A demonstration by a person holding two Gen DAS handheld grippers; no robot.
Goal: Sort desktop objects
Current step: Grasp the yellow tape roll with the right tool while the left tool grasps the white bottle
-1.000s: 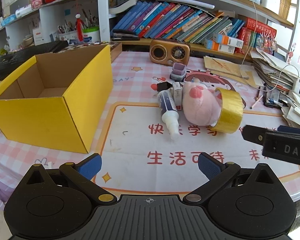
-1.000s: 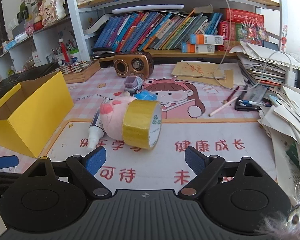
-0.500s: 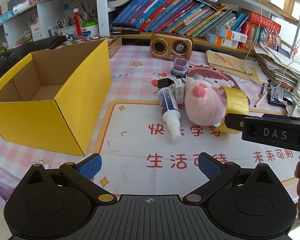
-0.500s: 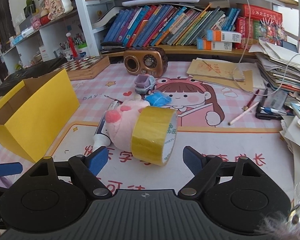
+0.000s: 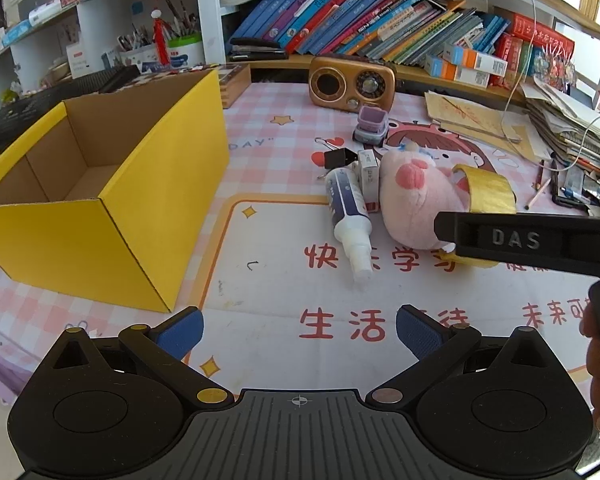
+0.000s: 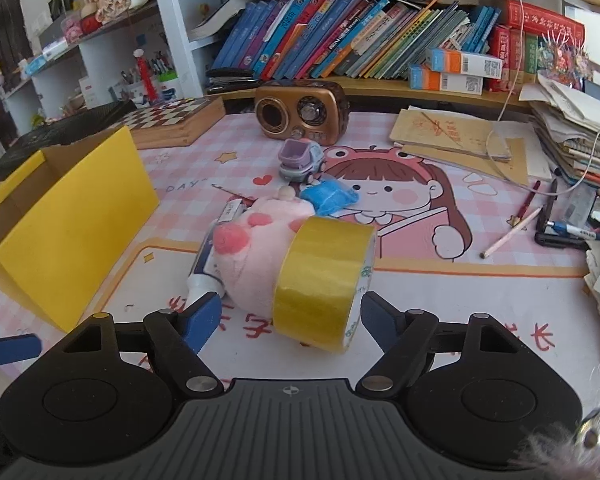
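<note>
right gripper [image 6: 290, 318] closing in on yellow tape roll [image 6: 324, 280]

both tongs gaping, gripping nothing. since a second ago the right one is nearing the roll, now straddling it; roll leaning against pink plush [image 6: 256, 248], right of yellow box [image 5: 100, 184]. left gripper [image 5: 298, 330] idling.

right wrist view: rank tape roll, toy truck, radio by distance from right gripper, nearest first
1. Tape roll: directly between the open fingers of the right gripper, leaning on the pink plush.
2. Toy truck: mid-desk, straight ahead beyond the plush.
3. Radio: at the back, by the bookshelf.
</note>
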